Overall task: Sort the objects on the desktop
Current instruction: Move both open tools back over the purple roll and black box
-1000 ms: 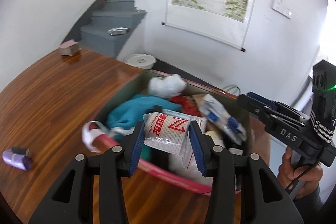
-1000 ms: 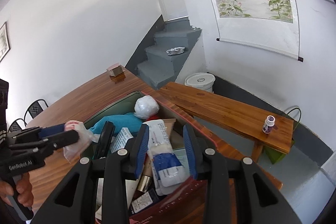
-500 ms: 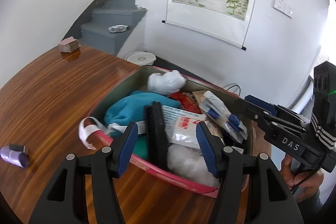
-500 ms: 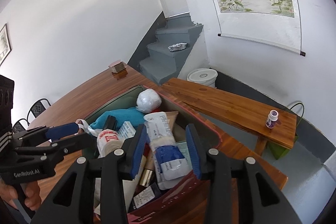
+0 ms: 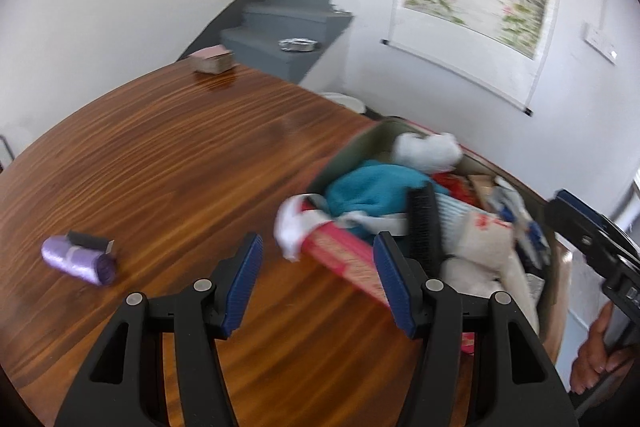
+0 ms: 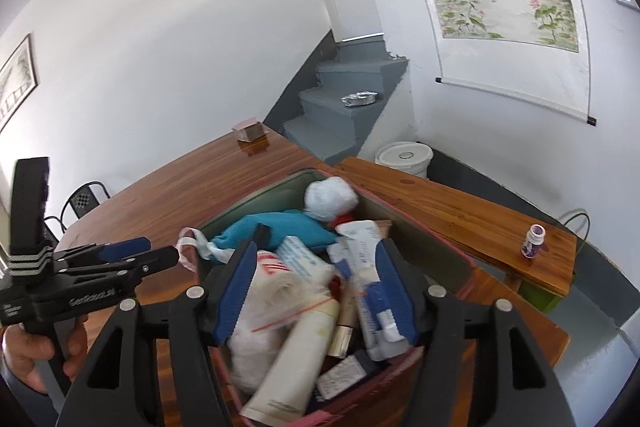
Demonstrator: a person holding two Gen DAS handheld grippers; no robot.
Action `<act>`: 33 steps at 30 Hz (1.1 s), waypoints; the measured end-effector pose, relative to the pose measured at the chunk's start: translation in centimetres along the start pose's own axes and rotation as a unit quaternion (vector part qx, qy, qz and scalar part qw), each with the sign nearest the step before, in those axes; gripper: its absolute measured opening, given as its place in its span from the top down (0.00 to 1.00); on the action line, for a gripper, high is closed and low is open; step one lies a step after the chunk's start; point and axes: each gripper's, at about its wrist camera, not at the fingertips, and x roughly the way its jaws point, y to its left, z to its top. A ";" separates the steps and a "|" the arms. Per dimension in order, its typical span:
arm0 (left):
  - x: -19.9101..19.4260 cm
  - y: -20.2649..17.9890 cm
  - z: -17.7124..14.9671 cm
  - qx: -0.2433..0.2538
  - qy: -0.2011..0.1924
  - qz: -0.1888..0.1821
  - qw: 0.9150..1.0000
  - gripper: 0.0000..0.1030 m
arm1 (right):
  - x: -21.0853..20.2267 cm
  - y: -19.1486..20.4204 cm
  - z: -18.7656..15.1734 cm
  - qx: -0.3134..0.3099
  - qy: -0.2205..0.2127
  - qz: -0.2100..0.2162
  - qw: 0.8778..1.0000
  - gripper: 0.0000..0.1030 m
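Note:
A pink-sided box (image 5: 344, 263) on the wooden table (image 5: 168, 163) is heaped with a teal cloth (image 5: 372, 191), a white bag (image 5: 428, 151), a black comb (image 5: 422, 227) and packets. My left gripper (image 5: 318, 279) is open over the table at the box's near-left corner, with nothing held. A purple roll (image 5: 78, 259) lies to its left. My right gripper (image 6: 316, 287) hangs over the box (image 6: 424, 239) and its jaws are opening. A blue and white packet (image 6: 376, 291) lies in the box beside the right finger, with no pad pressing on it. A white red-printed packet (image 6: 276, 267) lies near the left finger.
A small brown box (image 5: 212, 59) sits at the table's far edge. A wooden bench (image 6: 460, 211) behind the box carries a small purple bottle (image 6: 534, 235). A white bucket (image 6: 404, 157), grey stairs (image 6: 344, 107) and a black chair (image 6: 82, 201) stand around the table.
My left gripper let the red-printed packet drop into the box and swung left over the table. My right gripper opened off the blue and white packet, which now lies in the box.

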 end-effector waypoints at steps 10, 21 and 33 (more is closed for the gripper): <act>-0.5 9.7 -0.8 -0.091 0.008 0.110 0.990 0.40 | 0.9 6.0 -0.7 -0.041 0.002 0.050 0.998 0.24; 0.6 19.3 -3.2 -0.236 0.033 0.170 0.956 0.40 | 3.0 11.4 -2.6 -0.084 0.033 0.111 0.990 0.23; 2.4 21.9 -3.8 -0.305 0.030 0.128 0.943 0.35 | 5.1 13.9 -3.9 -0.098 0.063 0.133 0.984 0.23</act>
